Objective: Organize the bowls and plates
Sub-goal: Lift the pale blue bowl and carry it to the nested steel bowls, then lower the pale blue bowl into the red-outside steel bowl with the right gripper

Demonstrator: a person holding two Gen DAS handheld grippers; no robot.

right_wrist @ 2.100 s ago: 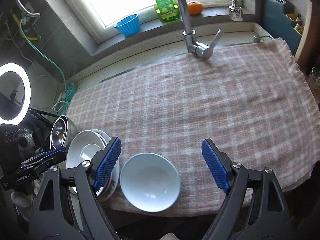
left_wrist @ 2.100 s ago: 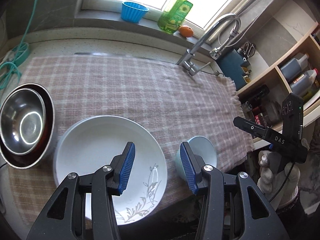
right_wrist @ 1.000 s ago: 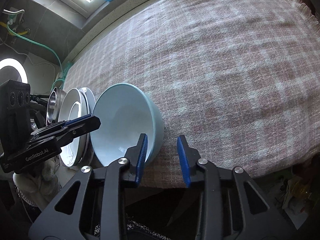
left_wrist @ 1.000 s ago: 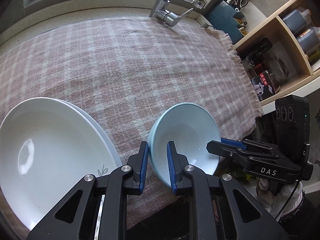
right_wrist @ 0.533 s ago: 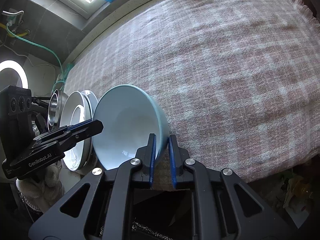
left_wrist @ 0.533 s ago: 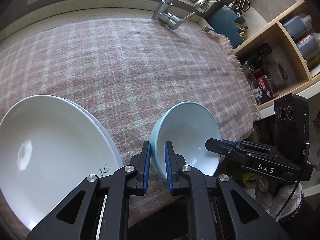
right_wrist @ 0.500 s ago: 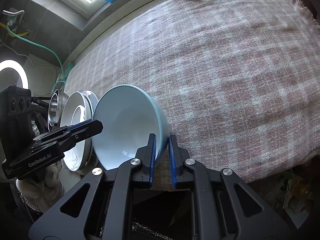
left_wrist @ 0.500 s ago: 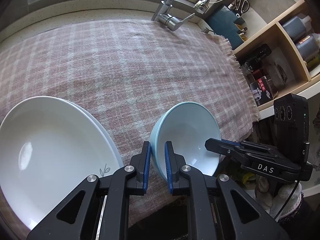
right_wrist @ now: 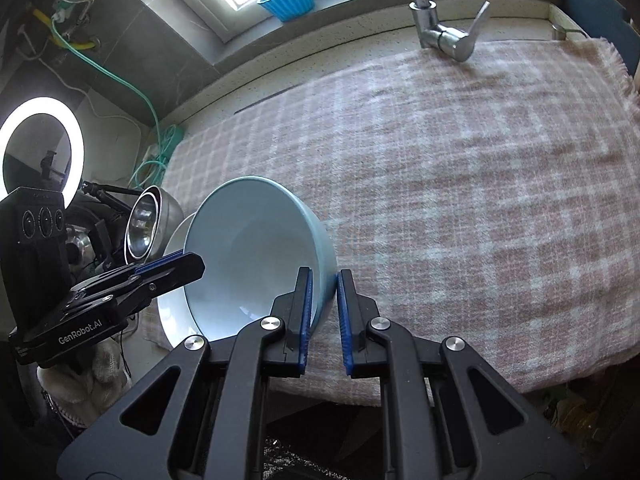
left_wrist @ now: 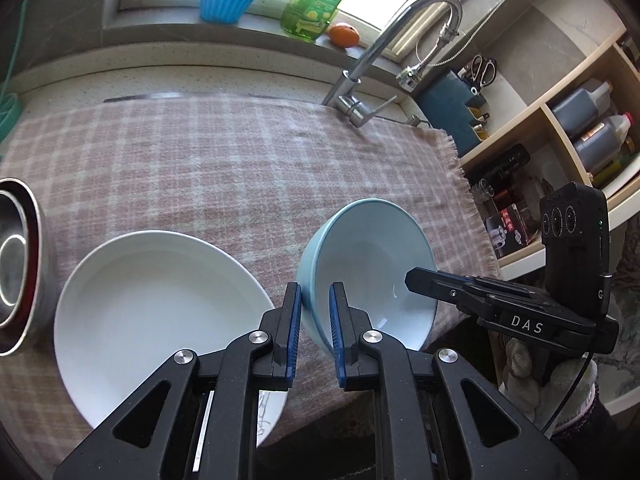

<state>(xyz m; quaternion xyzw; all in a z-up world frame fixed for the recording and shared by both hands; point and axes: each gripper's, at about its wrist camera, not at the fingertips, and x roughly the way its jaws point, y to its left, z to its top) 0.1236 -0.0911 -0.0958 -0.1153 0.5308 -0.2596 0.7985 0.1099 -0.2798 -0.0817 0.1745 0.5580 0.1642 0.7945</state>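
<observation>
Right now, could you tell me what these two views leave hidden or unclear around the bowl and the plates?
- Light blue bowl: its underside faces away in both views, so contact with the checked cloth is unclear.
- White plate: near rim hidden by the left gripper; in the right wrist view, mostly behind the bowl.
- Steel bowls: cut off by the left wrist view's edge.

The white plate (left_wrist: 152,300) loses its near rim and leaf pattern behind the left gripper's (left_wrist: 314,322) arms; from the right wrist, the pale blue bowl (right_wrist: 256,248) covers most of it. The steel bowls (left_wrist: 16,268) are cut by the left wrist frame's edge. Shelf bottle (left_wrist: 600,144) labels are too small to read.
</observation>
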